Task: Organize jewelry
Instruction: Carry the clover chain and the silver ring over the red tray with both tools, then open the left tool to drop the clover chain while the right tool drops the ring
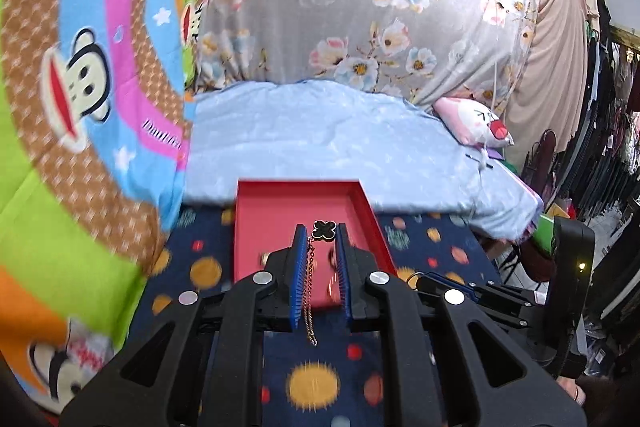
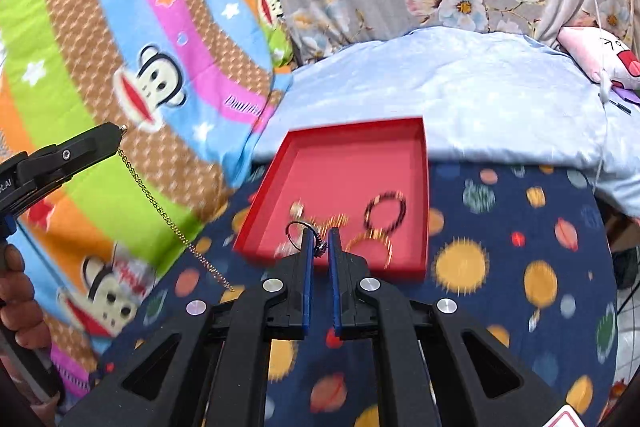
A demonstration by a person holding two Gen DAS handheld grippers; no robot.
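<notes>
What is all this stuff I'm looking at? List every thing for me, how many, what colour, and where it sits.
Tray: one, red, on the spotted cloth.
Bracelets: one dark beaded, others gold and blurred, inside the tray.
Clover chain: one, black charm on gold links, hanging from the left gripper.
Ring: one, thin and dark, pinched by the right gripper.
Spotted cloth: one, navy with orange dots, under the tray.
Blue sheet: one, pale, behind the tray.
Monkey blanket: one, multicoloured, left.
Floral curtain: one, grey, behind.
Plush pillow: one, pink-white, right.
Left gripper: black, blue pads.
Right gripper: same.
Hand: one, far left.
</notes>
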